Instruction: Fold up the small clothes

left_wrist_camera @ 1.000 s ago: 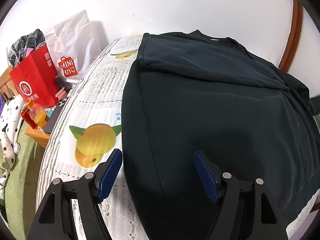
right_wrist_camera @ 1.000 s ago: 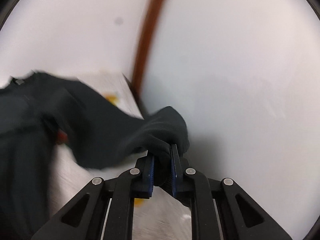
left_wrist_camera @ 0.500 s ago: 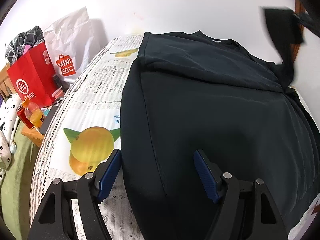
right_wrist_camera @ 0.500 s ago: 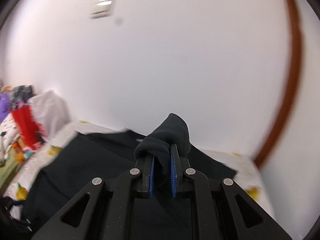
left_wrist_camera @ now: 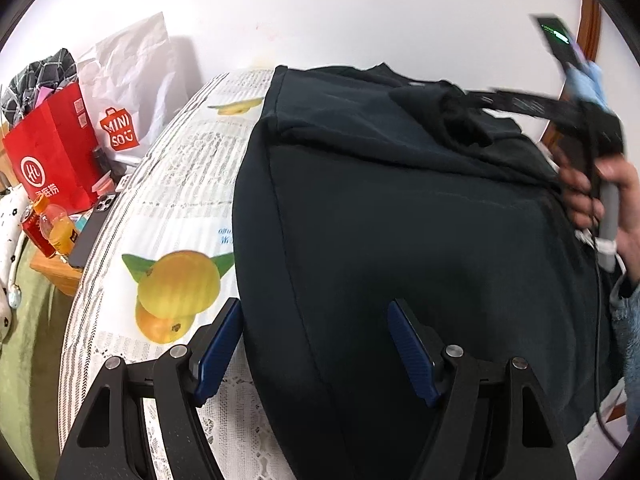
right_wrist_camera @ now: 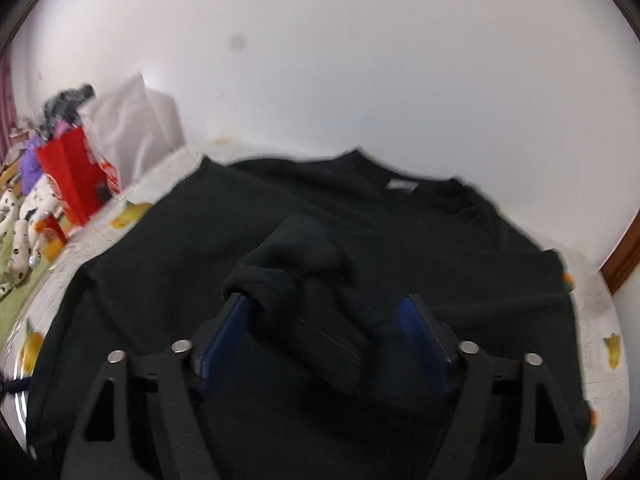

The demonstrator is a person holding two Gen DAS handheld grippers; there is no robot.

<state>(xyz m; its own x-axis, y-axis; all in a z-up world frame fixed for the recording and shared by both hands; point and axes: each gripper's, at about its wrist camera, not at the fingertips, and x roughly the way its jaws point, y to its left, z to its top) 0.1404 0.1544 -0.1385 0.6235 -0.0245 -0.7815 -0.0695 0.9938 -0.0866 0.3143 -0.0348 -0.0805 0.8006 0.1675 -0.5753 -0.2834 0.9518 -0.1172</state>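
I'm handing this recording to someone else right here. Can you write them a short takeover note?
Left gripper: open, empty, over the near edge of the black long-sleeved sweatshirt.
Right gripper: jaws opening; the ribbed sleeve cuff lies loose between the pads.
Sweatshirt: spread on the lemon-print tablecloth, collar toward the wall.
Done: both sleeves folded in across the chest.
Left: draw the right gripper clear, smooth the sleeve, then fold the body, probably hem toward collar.
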